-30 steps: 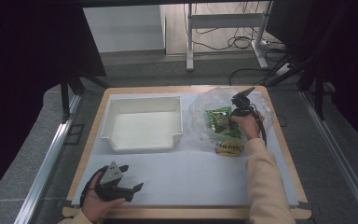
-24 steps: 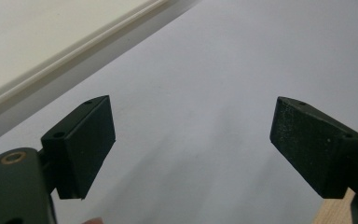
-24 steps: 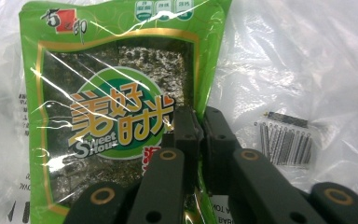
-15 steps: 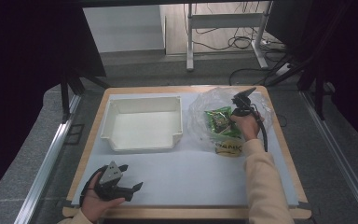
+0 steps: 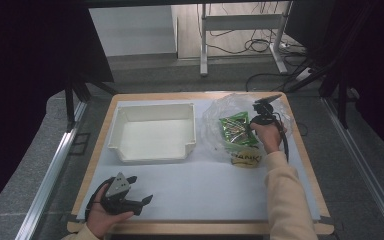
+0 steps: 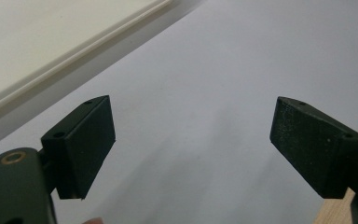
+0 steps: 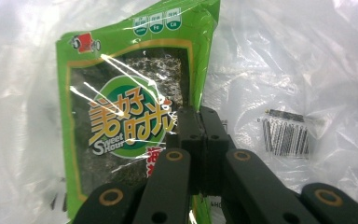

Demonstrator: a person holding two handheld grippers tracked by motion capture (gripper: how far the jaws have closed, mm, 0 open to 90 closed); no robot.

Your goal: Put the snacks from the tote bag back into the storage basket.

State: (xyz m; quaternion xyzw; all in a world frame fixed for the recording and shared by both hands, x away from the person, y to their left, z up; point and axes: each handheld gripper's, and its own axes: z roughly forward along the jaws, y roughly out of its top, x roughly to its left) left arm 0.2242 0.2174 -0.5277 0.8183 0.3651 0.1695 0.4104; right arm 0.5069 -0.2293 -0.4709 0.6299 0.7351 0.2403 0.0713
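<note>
Cables cross grey floor beyond white-topped table; right tool pinches clear bag.

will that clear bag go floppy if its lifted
Probably floppy: the clear bag lies crumpled and wrinkled. Likely slippery, given its glossy film. The green packet inside may slide and sag it to one side.

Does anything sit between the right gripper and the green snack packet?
Yes: the clear plastic bag. The green snack packet lies inside it, so the film covers the packet. The right gripper has just been closing; its jaws now stand together over the packet's edge, seemingly pinching the film. Whether they catch the packet too is unclear.
</note>
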